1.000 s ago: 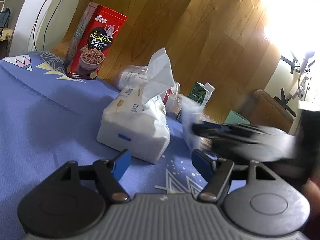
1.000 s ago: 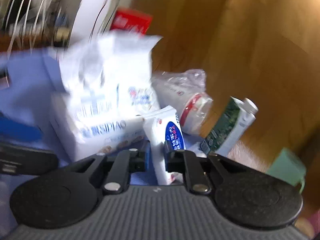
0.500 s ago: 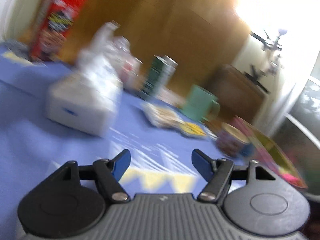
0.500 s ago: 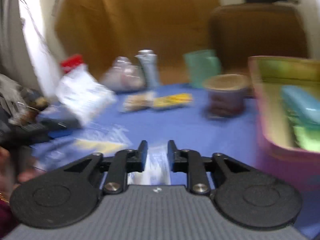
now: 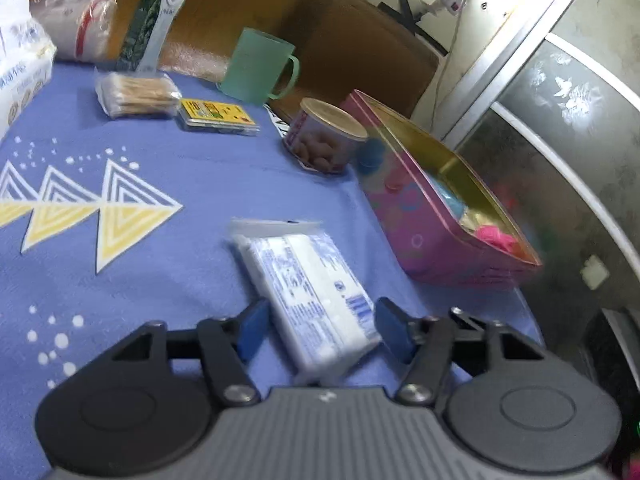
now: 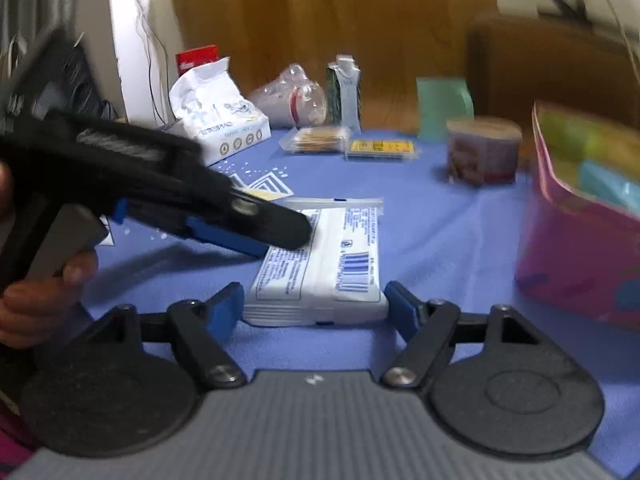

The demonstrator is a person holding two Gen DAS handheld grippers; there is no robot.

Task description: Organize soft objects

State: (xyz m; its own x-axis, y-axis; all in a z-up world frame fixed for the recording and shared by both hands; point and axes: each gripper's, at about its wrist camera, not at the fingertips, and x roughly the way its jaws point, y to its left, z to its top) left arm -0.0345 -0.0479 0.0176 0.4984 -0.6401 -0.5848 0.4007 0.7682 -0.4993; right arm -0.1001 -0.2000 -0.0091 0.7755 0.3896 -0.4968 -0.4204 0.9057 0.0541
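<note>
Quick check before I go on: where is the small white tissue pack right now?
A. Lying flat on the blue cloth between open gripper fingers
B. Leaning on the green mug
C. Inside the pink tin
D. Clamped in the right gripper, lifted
A: the tissue pack lies flat on the blue cloth, with the right gripper open around it.

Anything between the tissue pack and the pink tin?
Nothing visible. The tissue pack lies flat on the blue cloth with bare cloth between it and the pink tin. The snack cup stands farther back, off that line. Both open grippers straddle the pack.
</note>
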